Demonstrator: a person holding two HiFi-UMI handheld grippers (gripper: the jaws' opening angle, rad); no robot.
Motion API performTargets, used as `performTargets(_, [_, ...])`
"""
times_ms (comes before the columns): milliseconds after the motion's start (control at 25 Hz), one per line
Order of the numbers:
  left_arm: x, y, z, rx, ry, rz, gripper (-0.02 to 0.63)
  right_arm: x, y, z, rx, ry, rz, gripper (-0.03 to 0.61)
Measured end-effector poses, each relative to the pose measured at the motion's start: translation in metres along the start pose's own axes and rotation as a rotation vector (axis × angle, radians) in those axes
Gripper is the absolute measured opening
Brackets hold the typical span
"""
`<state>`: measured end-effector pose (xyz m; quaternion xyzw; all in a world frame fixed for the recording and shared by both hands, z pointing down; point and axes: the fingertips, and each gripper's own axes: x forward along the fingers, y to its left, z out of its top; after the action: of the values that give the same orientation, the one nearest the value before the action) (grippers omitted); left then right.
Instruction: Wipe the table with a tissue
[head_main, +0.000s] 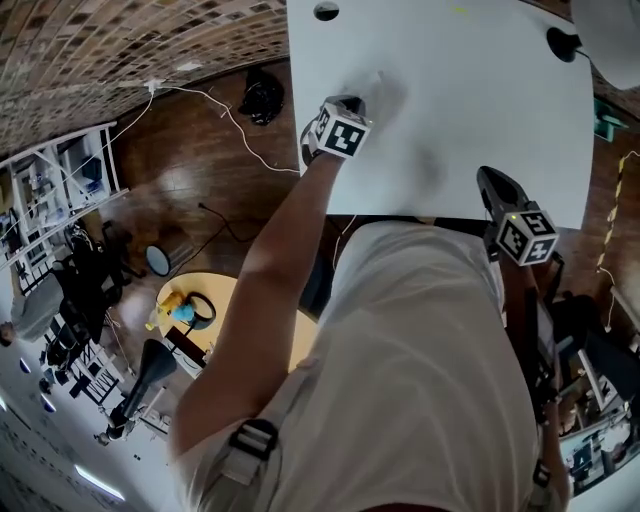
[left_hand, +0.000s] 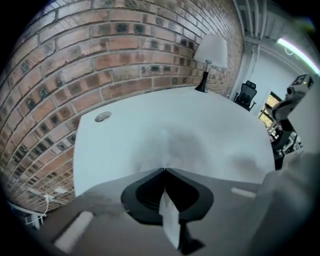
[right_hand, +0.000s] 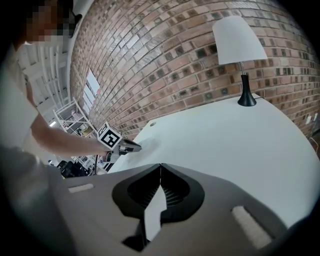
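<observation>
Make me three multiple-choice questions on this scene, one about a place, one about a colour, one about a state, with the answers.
1. Where does the lamp stand?
A. On the floor
B. At the table's far corner, near the brick wall
C. At the table's middle
2. What colour is the table top?
A. White
B. Dark wood
C. Green
3. How is the left gripper?
A. Wide open
B. Shut on the lamp's stem
C. Shut on the tissue
1 B: both gripper views show its base there.
2 A: it shows white in every view.
3 C: its jaws meet with tissue pinched at their tips.
</observation>
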<state>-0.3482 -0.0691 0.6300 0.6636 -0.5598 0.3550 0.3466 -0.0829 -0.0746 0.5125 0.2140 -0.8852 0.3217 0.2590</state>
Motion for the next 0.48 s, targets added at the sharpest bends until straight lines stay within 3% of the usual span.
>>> performTargets(200, [-0.017,-0.068,0.006,-0.05,-0.129,-0.106,0.011,-0.006,0.012,0.0,-0.008,-0.03,-0.013,0.009])
performTargets(360, [-0.048,-0.128,0.006,0.021,-0.208,-0.205,0.011,-0.013,0.01,-0.004,0.008,-0.044,-0.035,0.009])
performTargets(480, [-0.051,-0.134,-0.004,0.021,-0.244,-0.191,0.011,-0.02,0.009,-0.008,0.024,-0.061,-0.045,0.009])
